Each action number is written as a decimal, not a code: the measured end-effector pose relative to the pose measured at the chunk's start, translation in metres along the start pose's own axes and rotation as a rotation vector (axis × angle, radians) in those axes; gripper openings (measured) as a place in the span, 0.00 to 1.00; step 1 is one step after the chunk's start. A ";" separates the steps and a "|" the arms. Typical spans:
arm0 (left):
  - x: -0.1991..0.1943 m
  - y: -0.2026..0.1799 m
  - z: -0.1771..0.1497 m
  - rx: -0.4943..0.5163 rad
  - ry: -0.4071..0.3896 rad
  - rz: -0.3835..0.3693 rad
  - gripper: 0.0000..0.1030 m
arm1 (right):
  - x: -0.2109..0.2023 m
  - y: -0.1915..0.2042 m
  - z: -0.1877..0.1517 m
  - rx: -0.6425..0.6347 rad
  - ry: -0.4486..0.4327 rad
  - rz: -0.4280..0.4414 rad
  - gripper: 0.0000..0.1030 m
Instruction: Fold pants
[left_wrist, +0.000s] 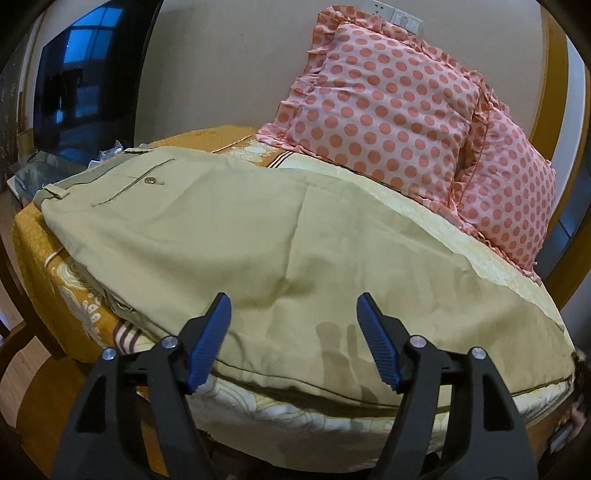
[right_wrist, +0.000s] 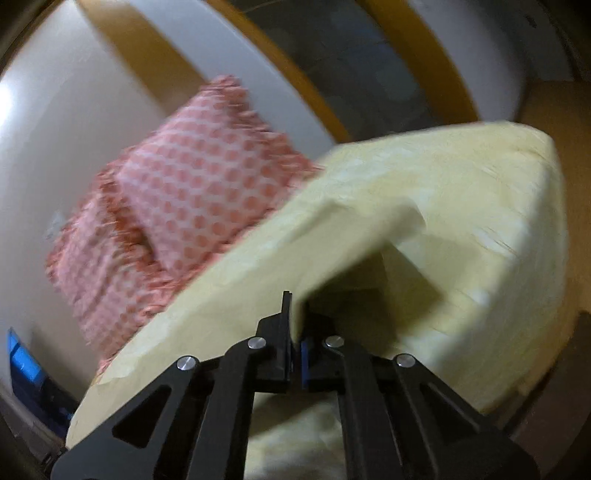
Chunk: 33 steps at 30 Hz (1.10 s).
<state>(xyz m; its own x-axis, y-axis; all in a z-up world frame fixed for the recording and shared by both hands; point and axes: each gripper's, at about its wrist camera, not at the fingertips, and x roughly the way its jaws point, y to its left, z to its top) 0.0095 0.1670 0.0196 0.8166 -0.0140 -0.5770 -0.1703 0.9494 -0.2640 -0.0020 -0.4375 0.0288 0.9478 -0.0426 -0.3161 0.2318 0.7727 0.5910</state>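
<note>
Khaki pants (left_wrist: 236, 240) lie spread on a bed, waistband with a buttoned back pocket (left_wrist: 140, 182) at the far left and the hem edge near me. My left gripper (left_wrist: 293, 314) is open, hovering just above the near part of the pants, holding nothing. In the blurred right wrist view, my right gripper (right_wrist: 295, 325) is shut on a fold of the khaki pants (right_wrist: 369, 229), lifting the fabric so it arches up above the bed.
Two pink polka-dot pillows (left_wrist: 388, 110) lean against the wall behind the pants; they also show in the right wrist view (right_wrist: 177, 206). The bed has an orange patterned cover (left_wrist: 48, 258). A dark TV screen (left_wrist: 81, 81) stands at the far left. A wooden frame (right_wrist: 295, 85) runs behind.
</note>
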 end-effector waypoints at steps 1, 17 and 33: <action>0.000 -0.001 0.000 0.005 -0.002 -0.001 0.70 | 0.000 0.013 0.004 -0.025 -0.003 0.033 0.03; -0.037 0.052 0.011 -0.126 -0.119 0.127 0.73 | 0.044 0.303 -0.192 -0.811 0.672 0.613 0.35; -0.031 0.129 0.026 -0.300 -0.171 0.211 0.73 | 0.073 0.308 -0.197 -0.879 0.558 0.401 0.60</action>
<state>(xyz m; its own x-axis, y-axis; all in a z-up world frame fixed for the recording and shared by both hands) -0.0234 0.2979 0.0231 0.8223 0.2475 -0.5125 -0.4766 0.7917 -0.3823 0.0954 -0.0780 0.0412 0.6369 0.4305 -0.6396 -0.5140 0.8554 0.0639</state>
